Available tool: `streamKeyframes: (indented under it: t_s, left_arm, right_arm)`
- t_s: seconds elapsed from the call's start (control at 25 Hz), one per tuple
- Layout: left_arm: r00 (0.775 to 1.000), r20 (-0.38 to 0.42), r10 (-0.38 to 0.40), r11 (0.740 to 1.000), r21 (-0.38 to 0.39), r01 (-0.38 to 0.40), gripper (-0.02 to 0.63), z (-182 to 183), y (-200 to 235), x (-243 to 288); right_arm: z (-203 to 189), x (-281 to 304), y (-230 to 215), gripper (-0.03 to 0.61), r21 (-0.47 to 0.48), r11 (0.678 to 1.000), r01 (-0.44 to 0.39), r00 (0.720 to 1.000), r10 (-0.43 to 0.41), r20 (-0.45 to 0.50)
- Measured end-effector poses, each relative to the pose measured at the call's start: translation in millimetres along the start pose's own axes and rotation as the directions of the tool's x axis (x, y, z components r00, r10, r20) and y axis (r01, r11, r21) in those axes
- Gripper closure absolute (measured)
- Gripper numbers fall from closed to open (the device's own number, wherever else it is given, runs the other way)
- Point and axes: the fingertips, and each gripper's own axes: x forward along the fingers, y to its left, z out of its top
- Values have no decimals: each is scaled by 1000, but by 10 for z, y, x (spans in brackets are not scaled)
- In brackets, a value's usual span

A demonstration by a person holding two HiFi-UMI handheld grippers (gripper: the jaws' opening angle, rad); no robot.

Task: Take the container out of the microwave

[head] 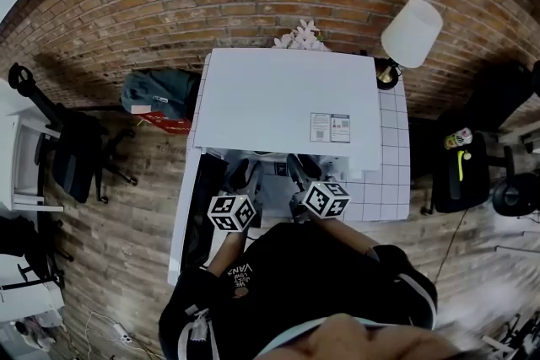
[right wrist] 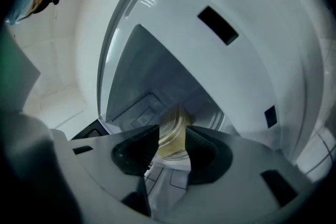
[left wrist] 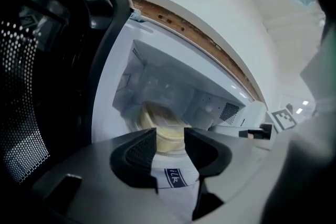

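A white microwave [head: 287, 105] stands on a tiled table, its dark door [head: 202, 211] swung open to the left. Inside the cavity sits a clear lidded container [left wrist: 157, 120] with pale yellow contents, on the cavity floor. My left gripper [left wrist: 170, 138] points into the opening with its jaws parted, and the container shows beyond the gap, untouched. My right gripper [right wrist: 172, 139] also faces the cavity with parted jaws, and the container [right wrist: 176, 119] lies just past its tips. In the head view both grippers [head: 242, 174] [head: 295, 168] reach under the microwave's front edge, and the container is hidden there.
The mesh door [left wrist: 31, 102] stands close on the left gripper's left. A white lamp [head: 411, 34] and flowers [head: 299, 38] sit behind the microwave. A backpack [head: 156, 93] and a chair [head: 76, 156] stand to the left, a black stool [head: 460, 173] to the right.
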Motion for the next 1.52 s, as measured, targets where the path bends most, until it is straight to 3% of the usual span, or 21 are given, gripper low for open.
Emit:
streamKeyframes:
  t_s: [0.36,0.8,1.04,1.28,1.52]
  left_arm:
    - [1000,9,-16,990,-140,17,396,37,81,265]
    - [999,-3,-54,947,-317,50,367,14,218,484]
    - [996,-13,-92,938,-336,82,367,40,175,572]
    - [996,-29,-83,939,-338,69,367,3,249,583]
    - [995,-31,-91,938,-337,75,379,4,219,561]
  right_arm:
    - [-36,224,-4,364,75,997,27,1000,-27,1]
    - [-19,476,-92,360,171,982,80,996,-85,18]
    - [-35,574,-111,360,200,976,85,996,-88,7]
    - [-119,587,-128,362,160,981,111,994,-105,-43]
    - [-69,535,-117,385,140,983,123,992,-119,-32]
